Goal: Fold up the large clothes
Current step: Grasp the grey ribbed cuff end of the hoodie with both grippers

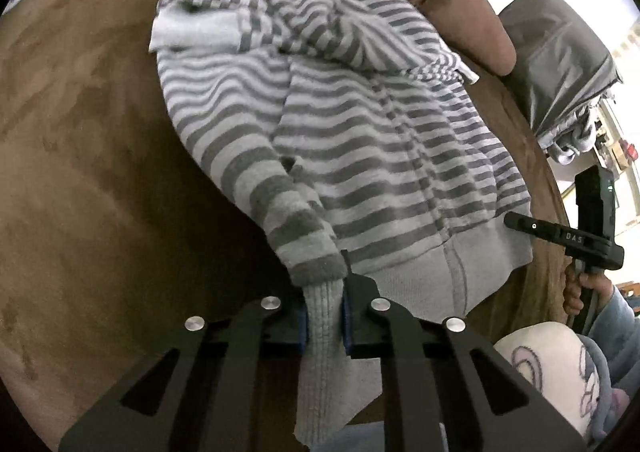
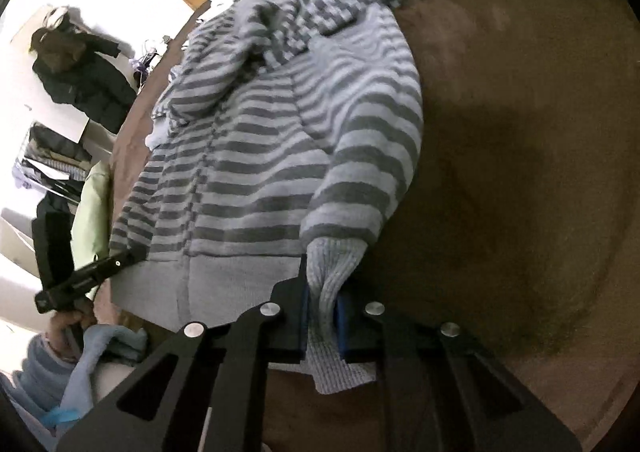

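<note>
- Left wrist view: my left gripper [image 1: 324,316] is clamped on the ribbed cuff [image 1: 322,332] of the striped hoodie [image 1: 360,155], which lies spread ahead on the brown blanket [image 1: 88,155].
- My right gripper [image 2: 320,322] pinches the other cuff [image 2: 332,276], hoodie body just beyond.

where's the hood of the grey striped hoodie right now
In the left wrist view the hood of the grey striped fleece hoodie lies bunched at the garment's far end, top centre, on the brown bed cover beside a brown pillow.
</note>
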`<state>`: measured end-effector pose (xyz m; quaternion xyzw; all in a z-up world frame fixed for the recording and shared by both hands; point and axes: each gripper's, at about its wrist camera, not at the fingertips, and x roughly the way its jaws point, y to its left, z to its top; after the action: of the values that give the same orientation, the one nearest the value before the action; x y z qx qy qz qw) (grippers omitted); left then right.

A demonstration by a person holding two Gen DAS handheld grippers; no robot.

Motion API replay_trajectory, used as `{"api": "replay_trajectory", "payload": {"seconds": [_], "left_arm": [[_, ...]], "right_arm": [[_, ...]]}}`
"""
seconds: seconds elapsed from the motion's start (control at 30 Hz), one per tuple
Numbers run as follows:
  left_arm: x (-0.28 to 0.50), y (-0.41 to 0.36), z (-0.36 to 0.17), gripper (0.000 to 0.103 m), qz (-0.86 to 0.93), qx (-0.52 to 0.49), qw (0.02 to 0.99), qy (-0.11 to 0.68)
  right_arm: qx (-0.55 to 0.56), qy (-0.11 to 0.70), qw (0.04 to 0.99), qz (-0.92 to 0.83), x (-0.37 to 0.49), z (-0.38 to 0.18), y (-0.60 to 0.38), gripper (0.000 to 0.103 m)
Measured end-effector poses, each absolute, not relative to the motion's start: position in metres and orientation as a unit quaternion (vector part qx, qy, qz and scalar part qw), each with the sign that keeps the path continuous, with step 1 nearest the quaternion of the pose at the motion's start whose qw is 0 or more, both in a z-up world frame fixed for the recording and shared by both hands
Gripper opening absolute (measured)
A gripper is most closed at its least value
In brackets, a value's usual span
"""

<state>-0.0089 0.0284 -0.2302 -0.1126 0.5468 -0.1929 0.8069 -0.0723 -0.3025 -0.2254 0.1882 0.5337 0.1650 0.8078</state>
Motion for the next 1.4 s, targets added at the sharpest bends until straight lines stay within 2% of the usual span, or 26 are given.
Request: {"api": "replay_trajectory", "payload": {"seconds": [0.53,0.8,0.97,1.4], "left_arm": [[-0.026,0.047,-0.15,0.013,-0.193,-0.083,0.847,0.488],[-0.067,0.065,-0.12,0.013,-0.181,-0.099,0.848,0.488],[-0.074,0.066,-0.124,0.013,-0.177,-0.114,0.845,0.491],[0.005,0.064,-0.092,0.014,-0.121,-0.119,0.889,0.425]], "right_arm": [[0.208,0.461,0.836,0.214,-0.114,-0.14,-0.286,0.01],[0.218,0.465,0.83,0.218,-0.148,-0.119,-0.289,0.01],[0.23,0.466,0.831,0.198,-0.159,-0.127,-0.287,0.01],[0.219,0.374,0.883,0.181,-0.069,-0.084,-0.288,0.01]]}}
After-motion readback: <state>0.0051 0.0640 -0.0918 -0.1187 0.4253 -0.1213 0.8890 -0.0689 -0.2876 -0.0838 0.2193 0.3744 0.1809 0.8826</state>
